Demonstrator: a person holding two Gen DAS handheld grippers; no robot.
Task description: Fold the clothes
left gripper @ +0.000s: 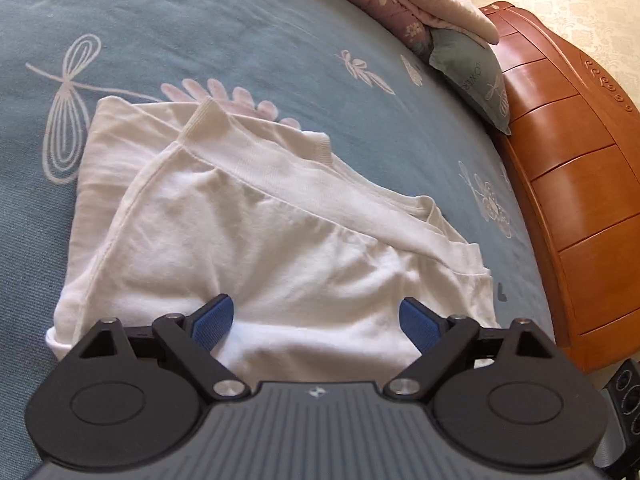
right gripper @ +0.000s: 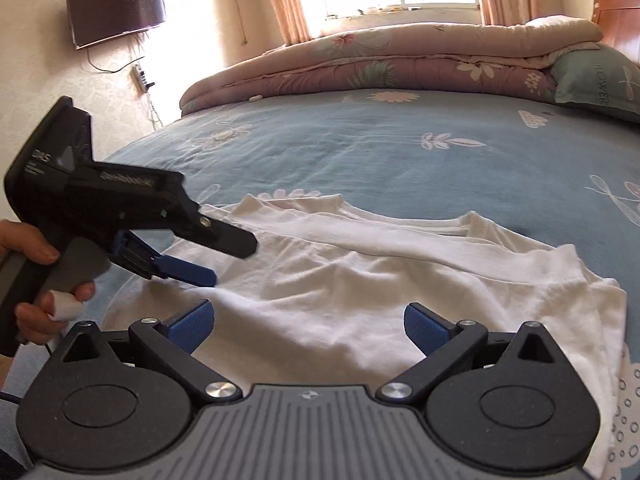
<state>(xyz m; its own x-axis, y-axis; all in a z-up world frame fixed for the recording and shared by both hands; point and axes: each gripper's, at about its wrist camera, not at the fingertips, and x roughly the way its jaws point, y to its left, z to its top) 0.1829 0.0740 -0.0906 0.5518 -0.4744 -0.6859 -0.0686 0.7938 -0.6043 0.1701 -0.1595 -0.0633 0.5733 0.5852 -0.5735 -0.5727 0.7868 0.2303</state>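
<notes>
White garment [left gripper: 248, 240], partly folded with sleeves laid over the body, lying flat on the blue flower-print bed [left gripper: 240, 32]. Left claw [left gripper: 318, 322] spread wide just above the garment's near edge, blue pads [left gripper: 214, 322] apart, gripping nothing. Right claw [right gripper: 308, 330] likewise wide open over the garment's near edge, empty. Seen from the right wrist: left claw at the garment's left corner, held by a hand [right gripper: 38, 272]. Folded quilt [right gripper: 400, 60] and pillow [right gripper: 596, 80] well beyond the garment.
</notes>
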